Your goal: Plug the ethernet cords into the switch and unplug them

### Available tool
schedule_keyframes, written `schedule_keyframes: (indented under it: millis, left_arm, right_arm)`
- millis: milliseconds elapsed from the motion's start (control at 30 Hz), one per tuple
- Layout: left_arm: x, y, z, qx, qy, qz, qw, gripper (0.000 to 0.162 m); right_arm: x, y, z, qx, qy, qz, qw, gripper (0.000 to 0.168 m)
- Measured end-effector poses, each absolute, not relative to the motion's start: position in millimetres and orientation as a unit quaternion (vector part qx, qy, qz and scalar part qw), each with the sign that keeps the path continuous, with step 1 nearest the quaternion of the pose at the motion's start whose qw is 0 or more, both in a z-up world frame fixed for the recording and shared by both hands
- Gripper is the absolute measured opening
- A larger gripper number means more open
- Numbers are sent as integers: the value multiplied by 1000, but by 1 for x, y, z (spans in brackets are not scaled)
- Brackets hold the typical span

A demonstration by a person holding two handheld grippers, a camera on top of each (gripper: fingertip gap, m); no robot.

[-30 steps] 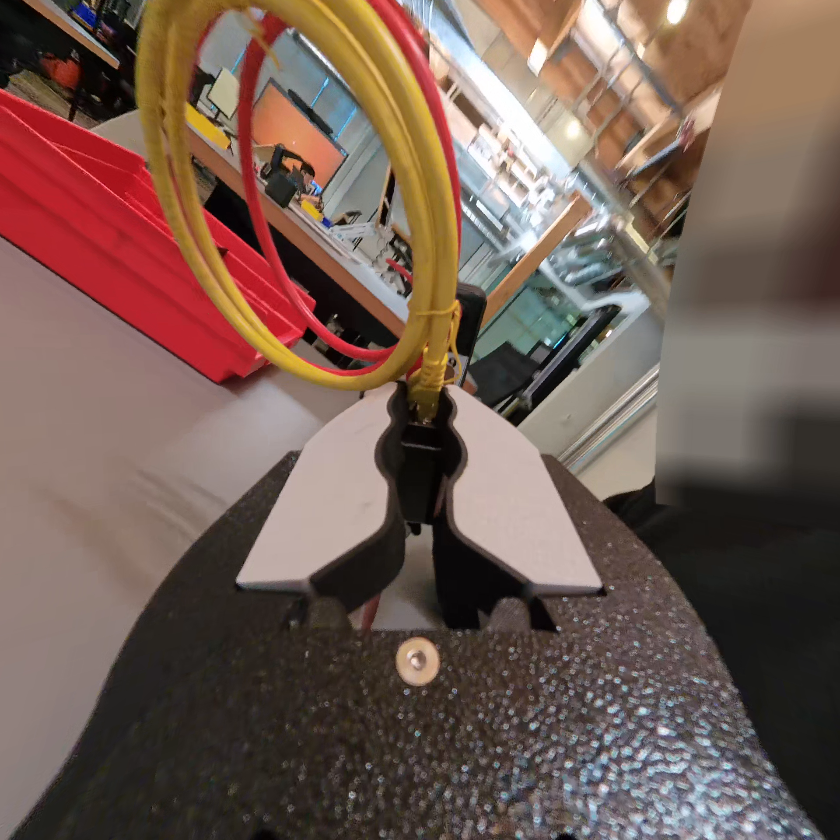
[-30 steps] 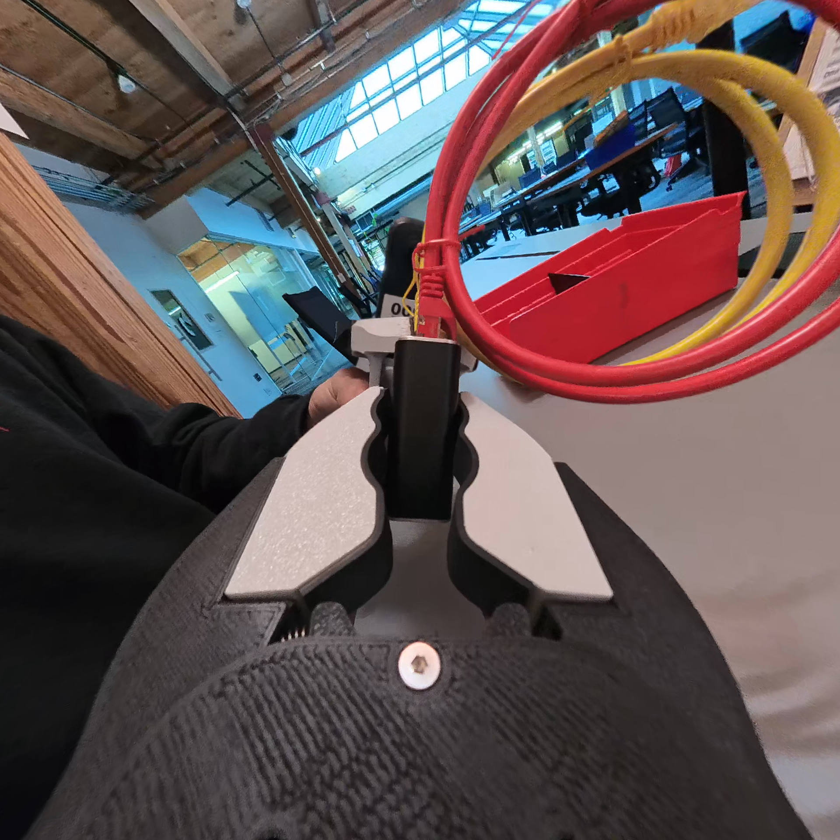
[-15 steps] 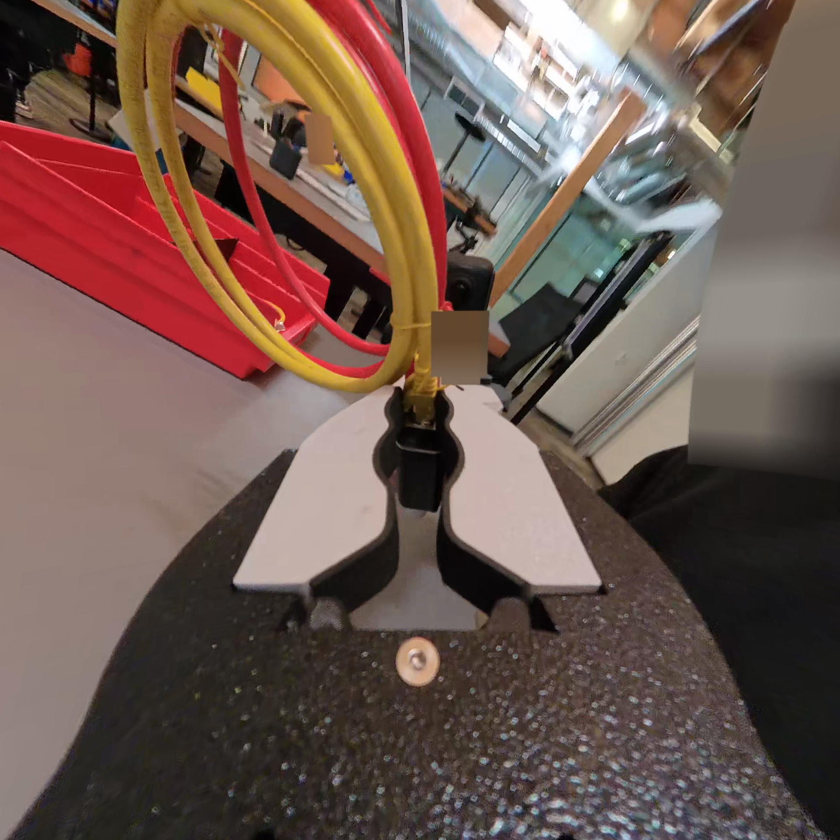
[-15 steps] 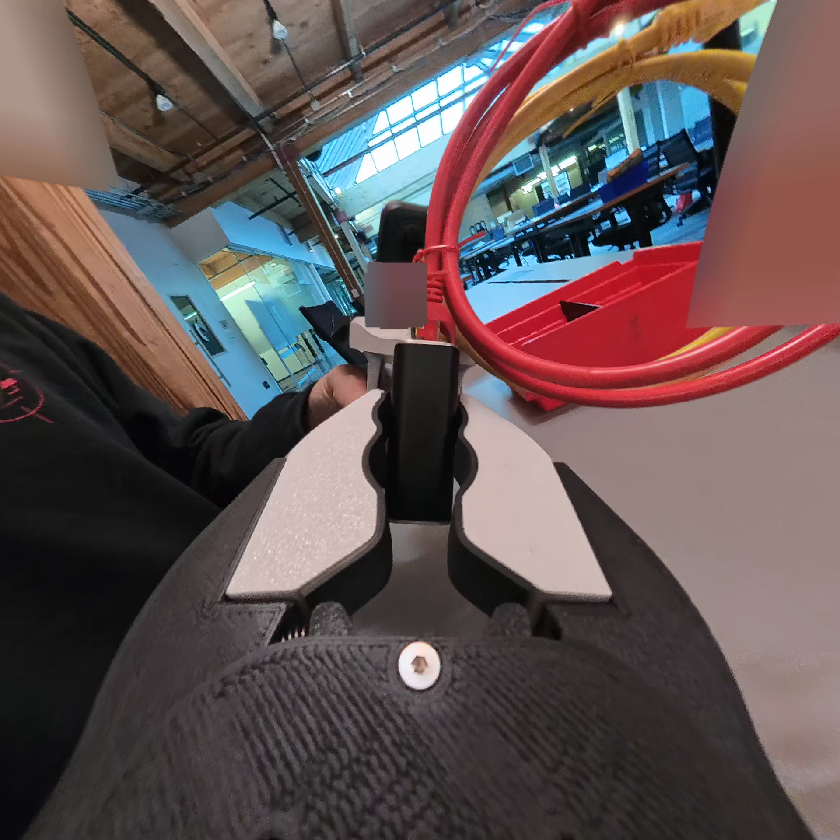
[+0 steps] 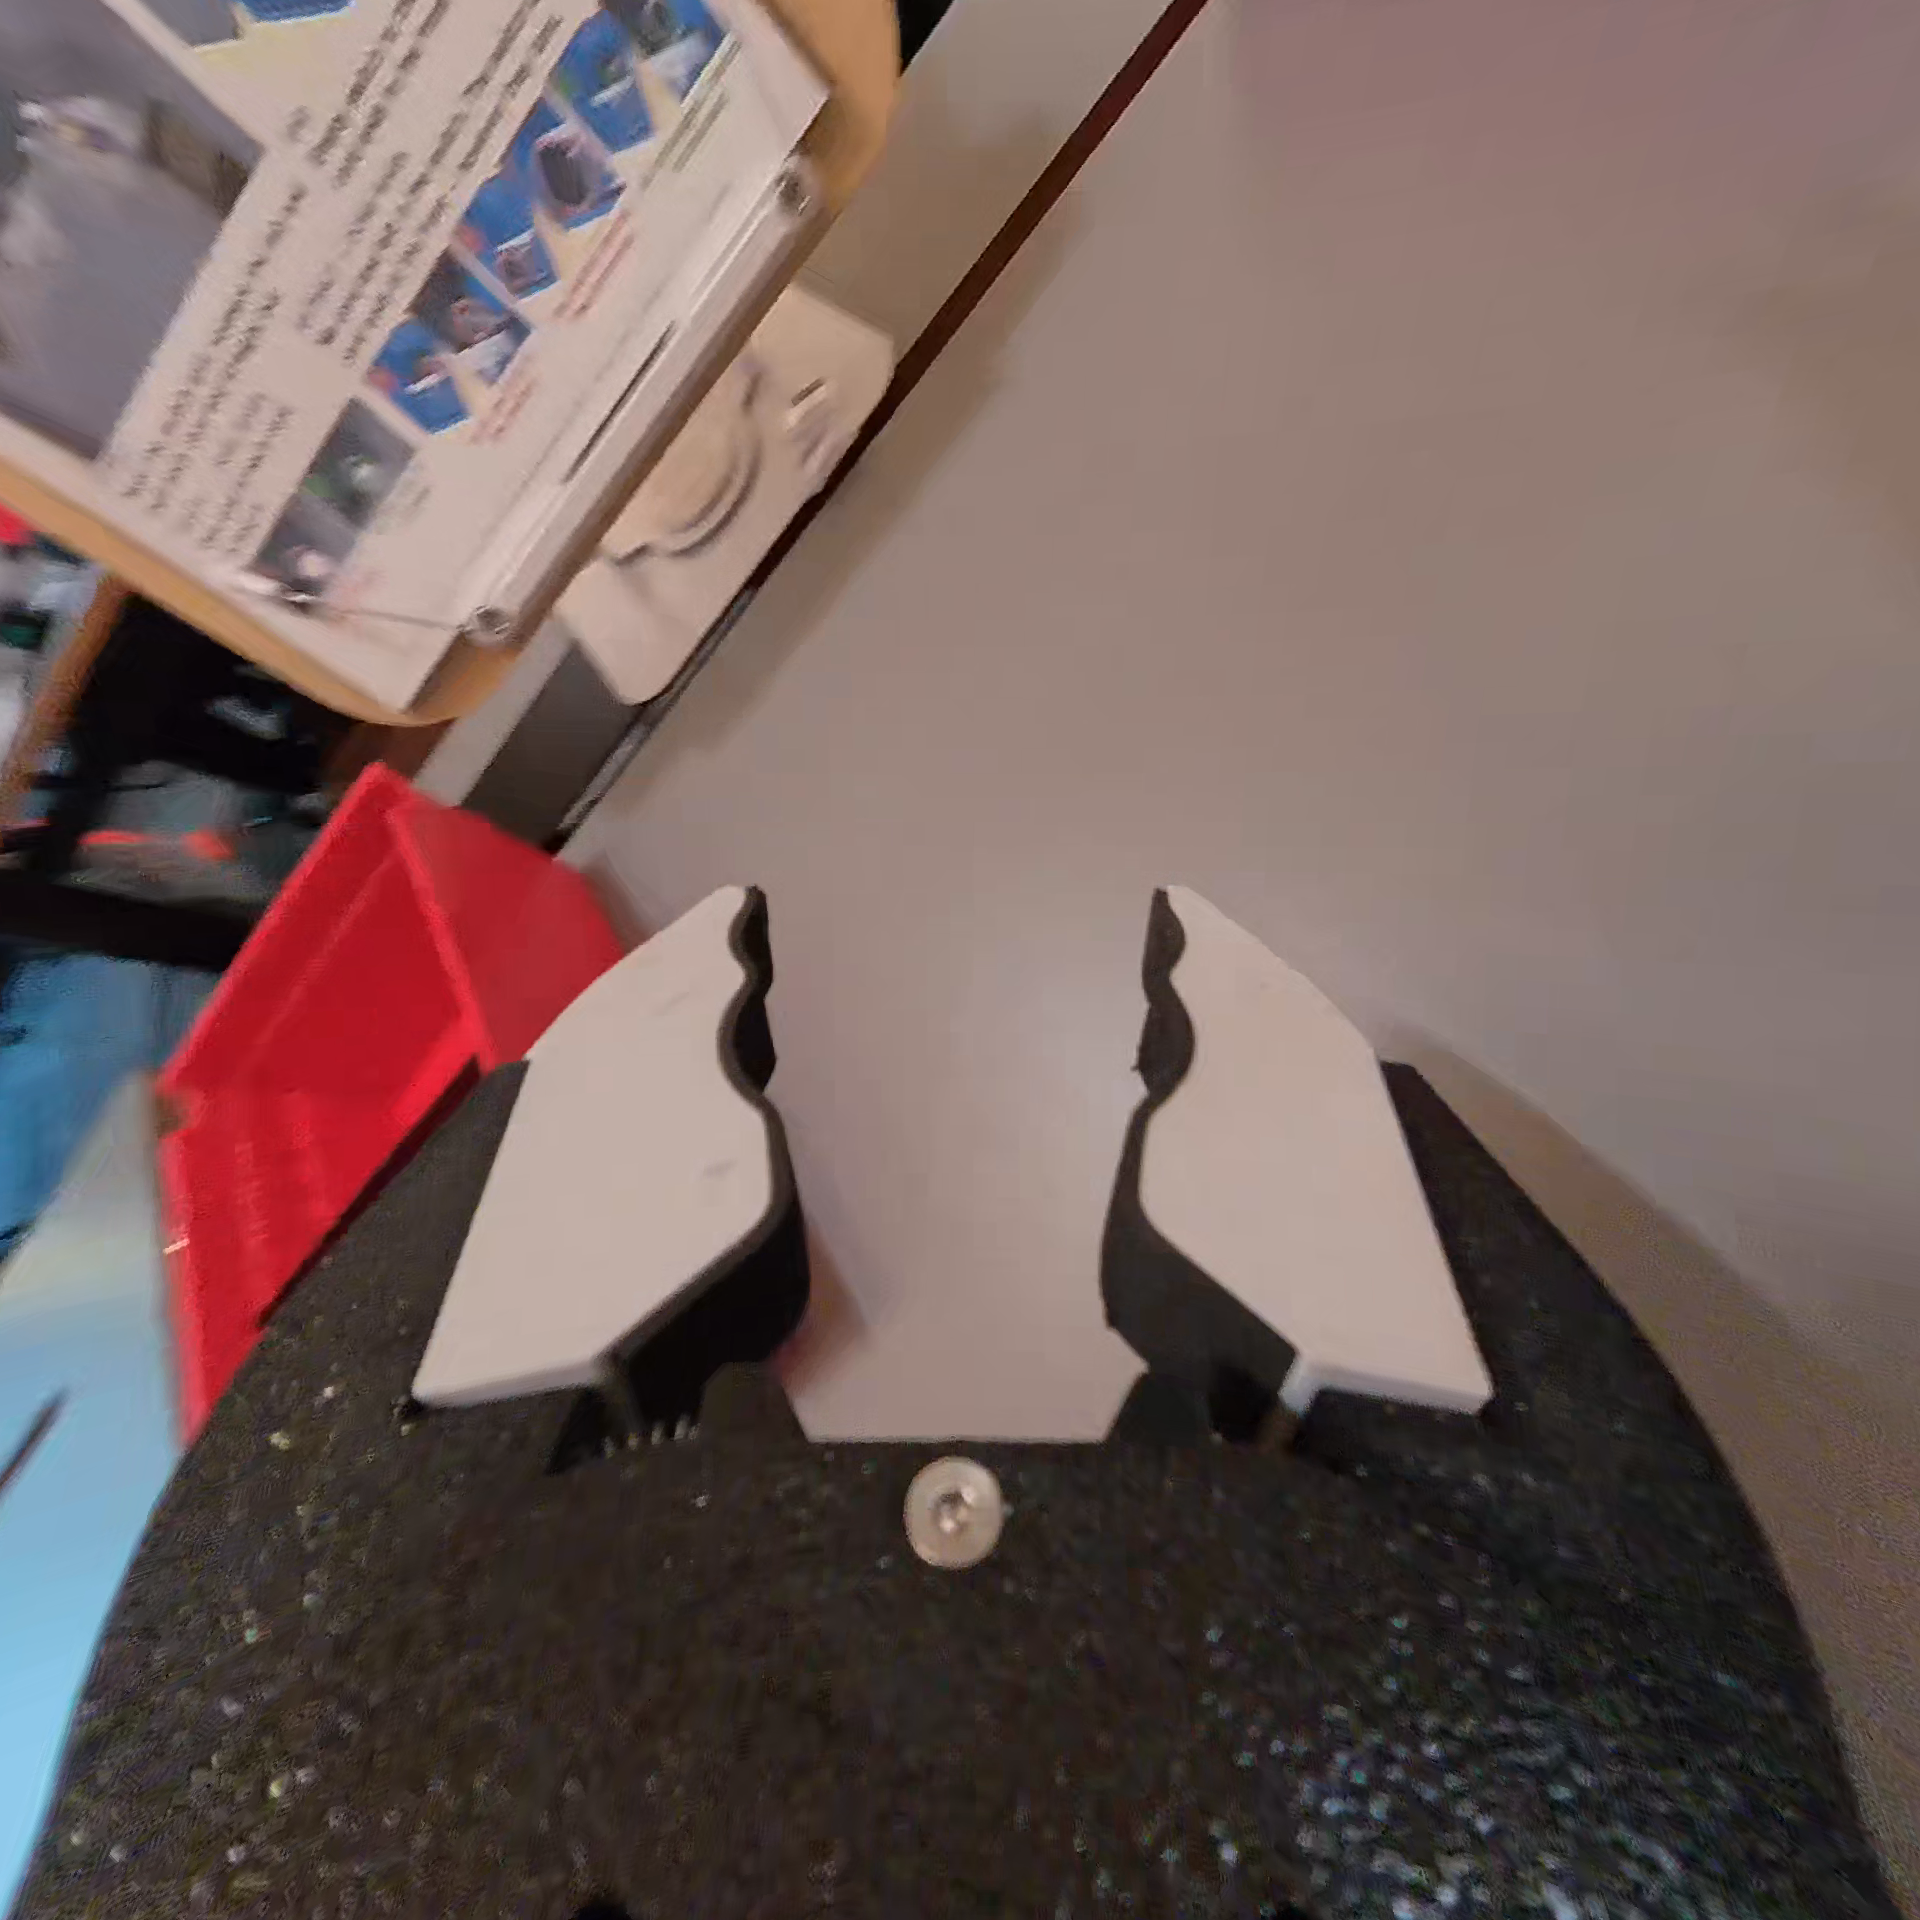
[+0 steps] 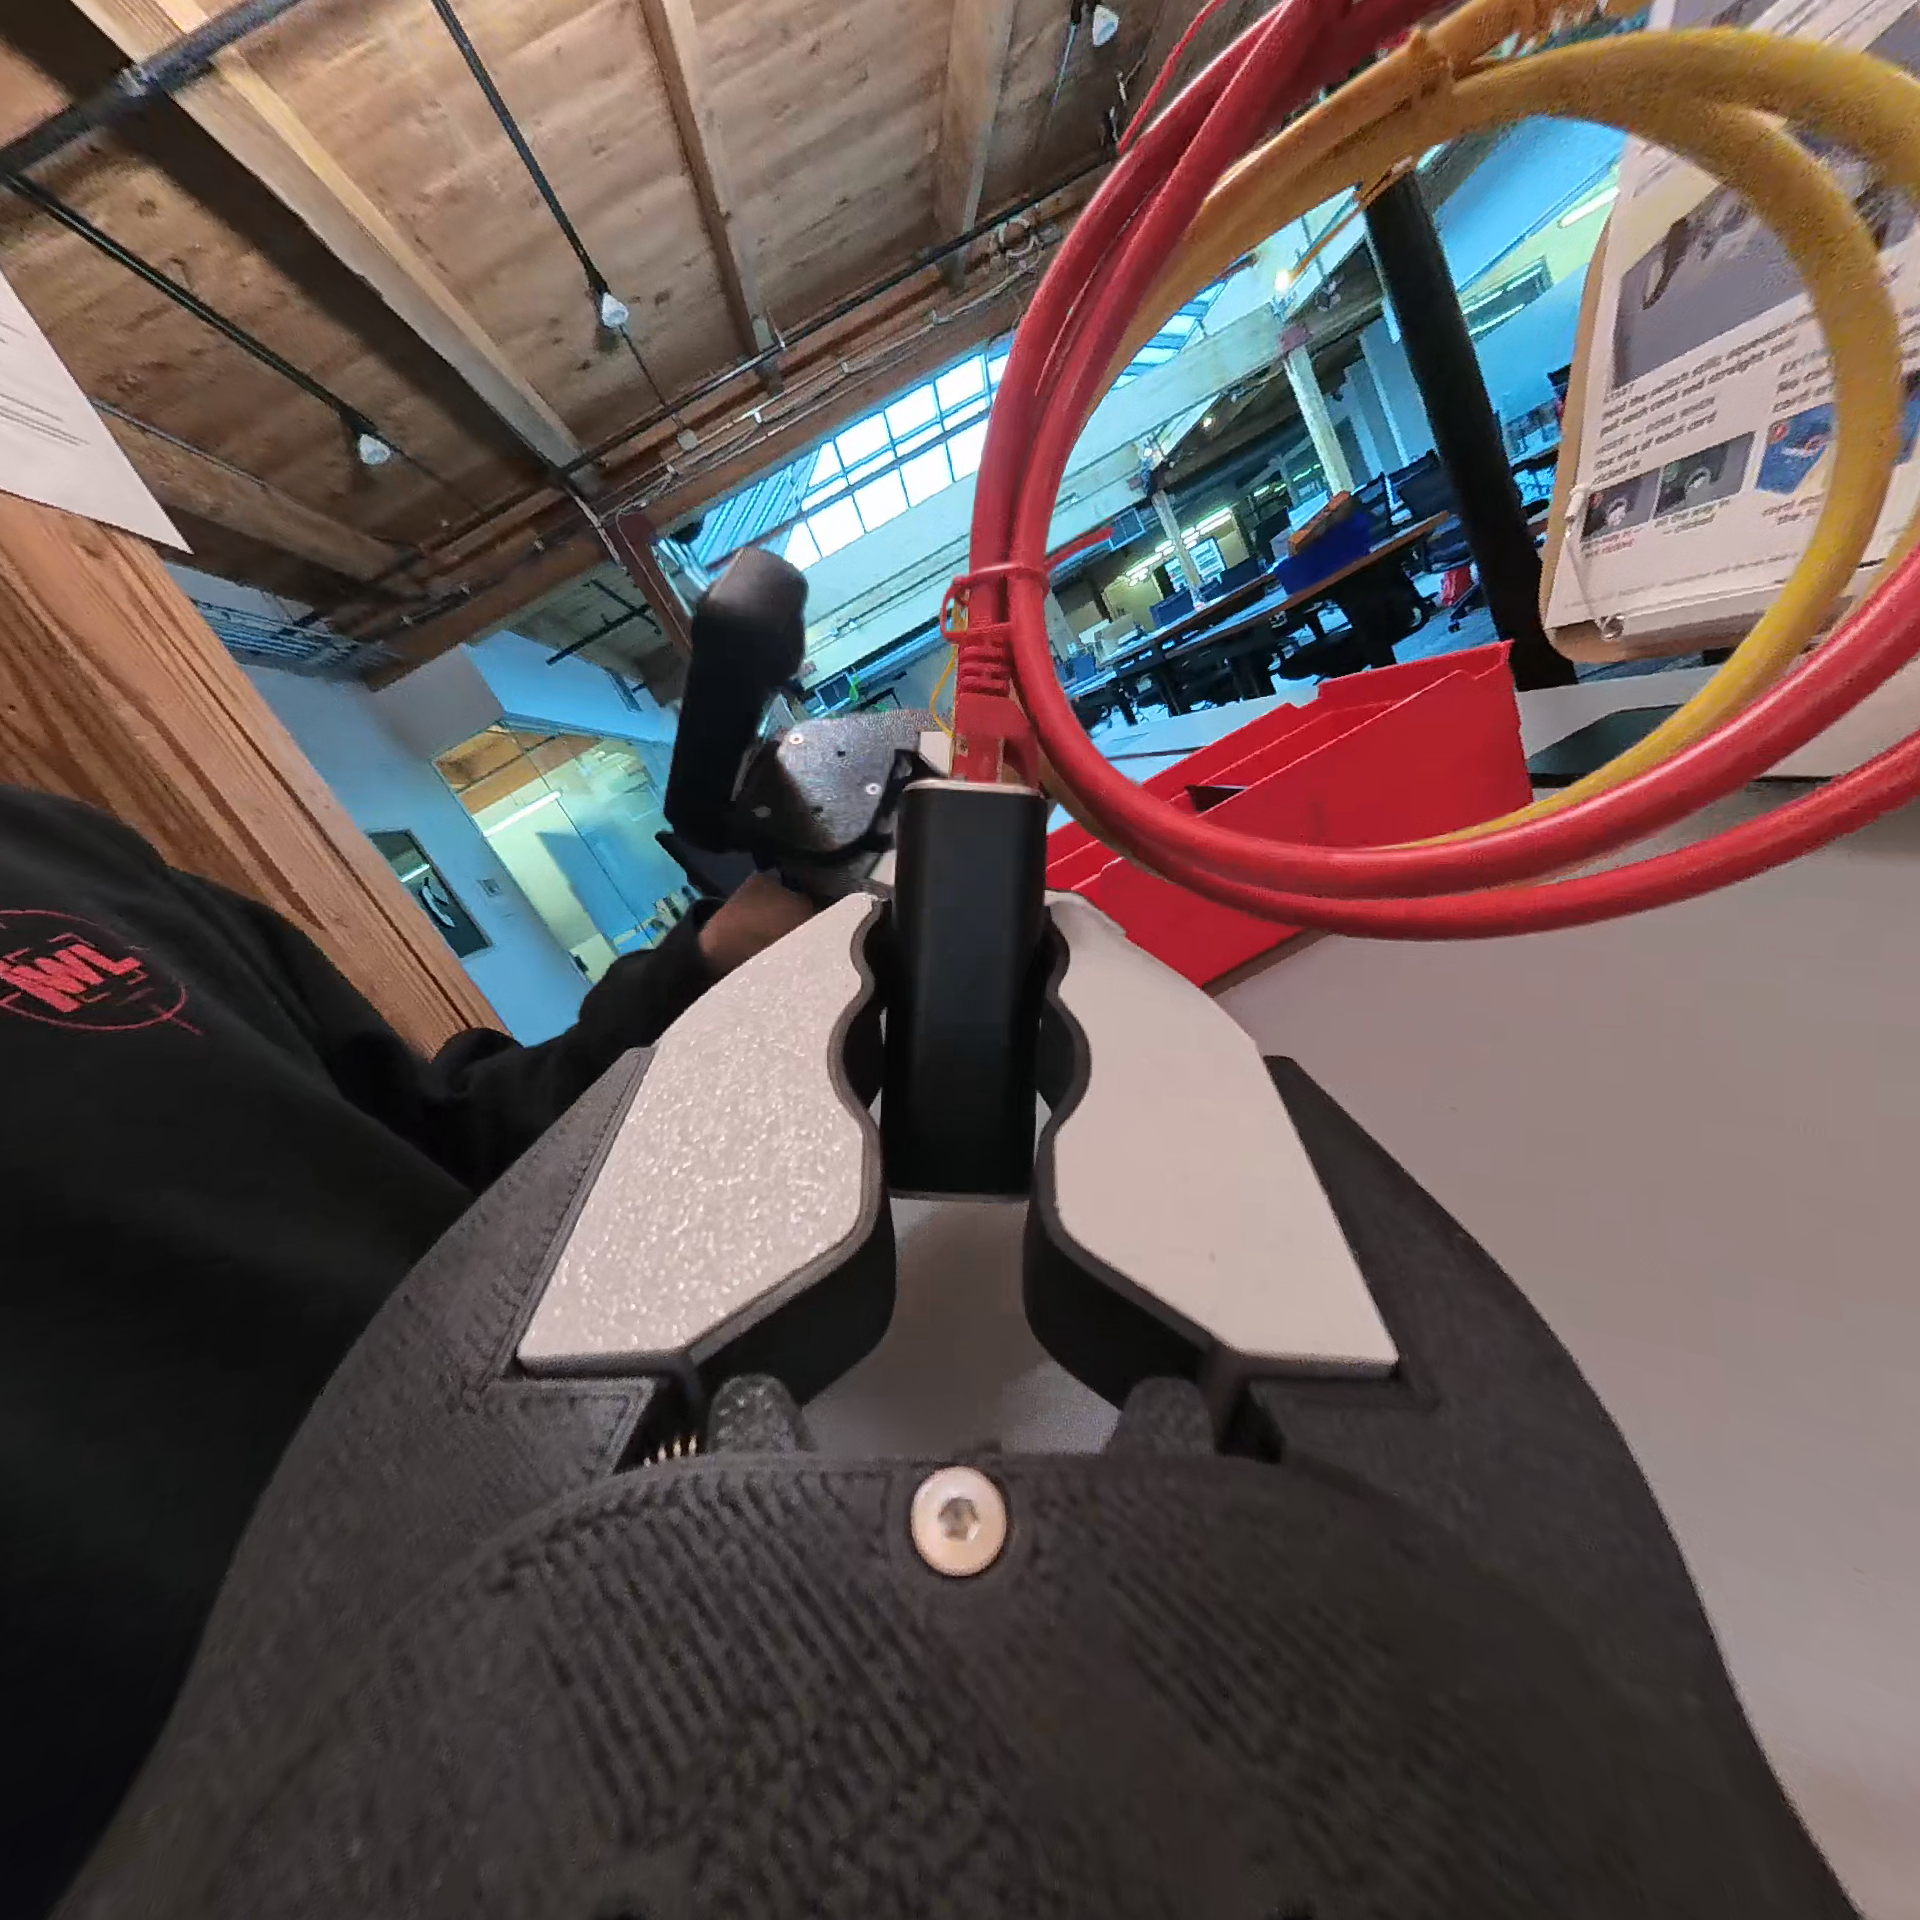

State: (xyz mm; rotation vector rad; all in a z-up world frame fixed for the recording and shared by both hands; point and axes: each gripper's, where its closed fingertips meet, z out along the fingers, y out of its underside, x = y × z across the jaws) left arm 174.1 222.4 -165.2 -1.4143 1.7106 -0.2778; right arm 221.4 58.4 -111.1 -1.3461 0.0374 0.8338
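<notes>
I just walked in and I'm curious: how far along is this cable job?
The red cord already sits plugged into the black switch, which the right gripper clamps. The left gripper is open and empty. The yellow cord's plug can't be seen; unplugging remains.

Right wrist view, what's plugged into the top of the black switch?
A red ethernet cord enters the top of the switch. The port itself is hidden. The yellow cord's end isn't visible there.
</notes>
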Motion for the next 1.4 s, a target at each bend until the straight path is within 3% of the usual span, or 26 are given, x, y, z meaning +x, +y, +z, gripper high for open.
schedule_keyframes:
  millis: [33,500,533,600,667,800,900,1000,1067,1233,1400]
  left_arm:
    - [172,229,-168,-566,688,-85,446,68]
    - [170,229,-184,-612,651,-176,413,67]
    - [174,225,-181,-612,644,-201,413,63]
    - [185,205,-167,-592,623,-312,405,36]
    - [194,188,-139,-566,572,-443,396,30]
    - [195,165,-109,-489,585,-516,392,54]
    - [191,118,-100,-431,635,-567,299,52]
    - [188,84,-89,-383,645,-616,240,34]
    - [189,74,-81,-358,639,-636,243,23]
    - [191,60,-77,-361,654,-630,213,32]
    - [187,49,-78,-334,699,-591,224,22]
  right_arm:
    - [220,60,-113,-608,16,375,700,27]
    - [200,75,-129,-641,0,382,665,27]
    - [200,75,-129,-641,0,382,665,26]
    - [200,75,-129,-642,1,379,666,26]
    - [202,76,-129,-643,5,373,669,26]
    - [204,73,-125,-642,-3,355,679,26]
    - [205,69,-114,-620,-22,340,707,26]
    - [203,64,-103,-593,-46,328,734,26]
    - [197,58,-97,-582,-69,334,738,26]
    - [185,52,-90,-574,-115,323,744,26]
    - [183,51,-85,-556,-115,333,753,26]
